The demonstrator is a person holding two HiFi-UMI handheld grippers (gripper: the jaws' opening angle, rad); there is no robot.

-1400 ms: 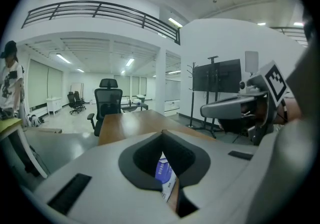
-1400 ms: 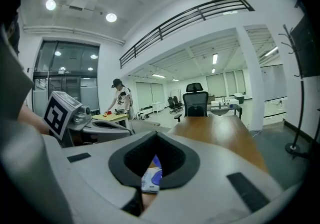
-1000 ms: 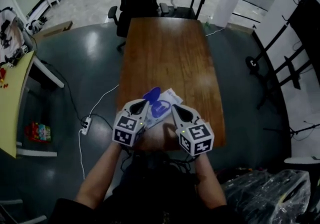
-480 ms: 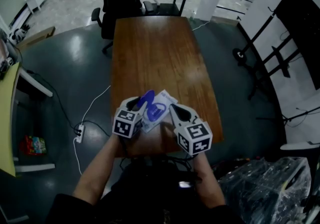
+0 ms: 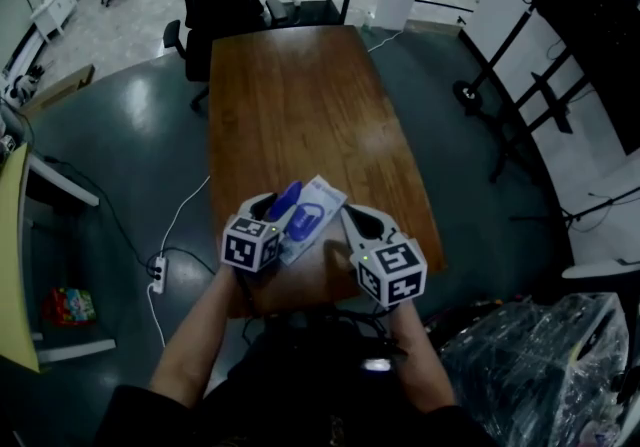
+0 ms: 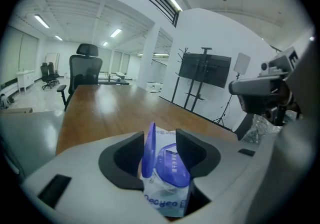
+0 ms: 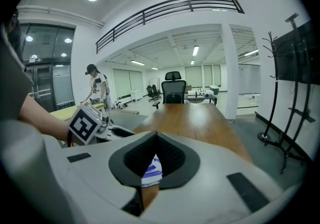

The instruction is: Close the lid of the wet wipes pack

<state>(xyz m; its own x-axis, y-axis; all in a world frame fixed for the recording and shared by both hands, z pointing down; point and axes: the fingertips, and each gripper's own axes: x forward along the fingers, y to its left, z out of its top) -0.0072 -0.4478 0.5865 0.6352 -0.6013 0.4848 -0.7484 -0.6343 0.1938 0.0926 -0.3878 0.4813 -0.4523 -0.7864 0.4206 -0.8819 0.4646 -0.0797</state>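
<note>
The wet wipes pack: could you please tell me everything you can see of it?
The wet wipes pack is a soft white pouch with blue print, lying flat near the wooden table's near edge. Its blue plastic flip lid stands open, upright, between the left gripper's opening jaws, which do not press it. The shut right gripper sits at its right edge; contact unclear.

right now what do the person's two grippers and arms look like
Both the left gripper and right gripper have pale grey moulded shells with black padded tongs. Each carries a white cube printed with black square markers. The person wears a dark top; forearms are bare.
</note>
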